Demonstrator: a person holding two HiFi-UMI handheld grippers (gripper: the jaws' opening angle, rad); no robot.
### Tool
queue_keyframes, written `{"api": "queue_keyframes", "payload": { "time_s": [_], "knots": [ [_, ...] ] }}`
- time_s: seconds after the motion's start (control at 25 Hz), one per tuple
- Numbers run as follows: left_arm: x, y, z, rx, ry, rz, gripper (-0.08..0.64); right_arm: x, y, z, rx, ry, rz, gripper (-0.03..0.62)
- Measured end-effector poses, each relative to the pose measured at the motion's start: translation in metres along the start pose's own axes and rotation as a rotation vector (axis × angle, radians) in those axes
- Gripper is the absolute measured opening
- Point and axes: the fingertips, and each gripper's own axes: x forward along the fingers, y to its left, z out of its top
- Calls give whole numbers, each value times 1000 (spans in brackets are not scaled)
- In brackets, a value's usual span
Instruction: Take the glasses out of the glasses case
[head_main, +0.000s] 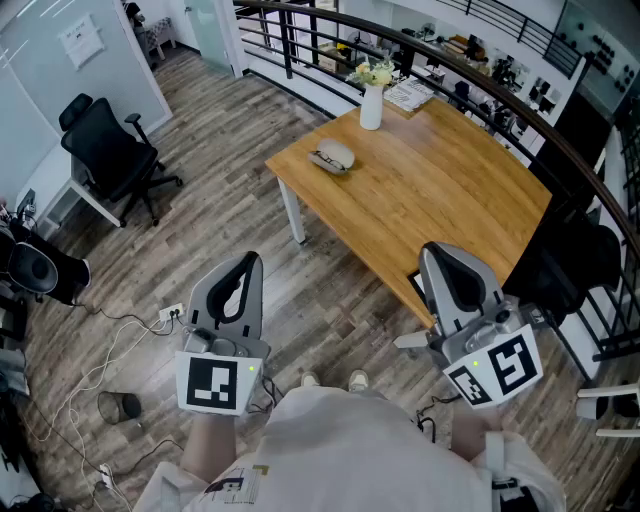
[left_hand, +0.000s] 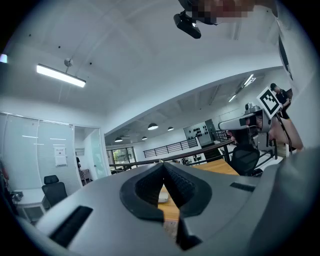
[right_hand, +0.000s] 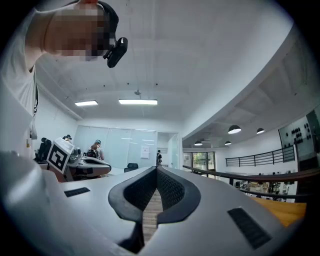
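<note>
A pale oval glasses case (head_main: 333, 157) lies closed near the far left corner of the wooden table (head_main: 430, 200). Both grippers are held level over the floor, well short of the table and apart from the case. My left gripper (head_main: 249, 262) is shut with nothing between its jaws. In the left gripper view its pads (left_hand: 175, 182) meet at the tips, and a pale bit of the case (left_hand: 162, 197) shows low in the gap behind them. My right gripper (head_main: 433, 251) hangs by the table's near edge, shut and empty. Its tips (right_hand: 156, 170) are closed together.
A white vase with flowers (head_main: 371, 100) and papers (head_main: 408, 95) sit at the table's far corner. A black office chair (head_main: 110, 150) stands at the left, another dark chair (head_main: 560, 270) at the right. Cables, a power strip (head_main: 171, 315) and a small bin (head_main: 120, 405) lie on the floor. A dark railing (head_main: 480, 90) curves behind.
</note>
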Motion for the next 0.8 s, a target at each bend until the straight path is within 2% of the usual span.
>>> {"api": "queue_keyframes", "payload": {
  "time_s": [0.24, 0.8],
  "knots": [
    [8, -6, -2, 8, 9, 10, 17, -4, -16, 2, 57, -47, -18, 25],
    [21, -6, -6, 11, 29, 29, 17, 6, -22, -11, 45, -11, 22, 25]
  ]
}}
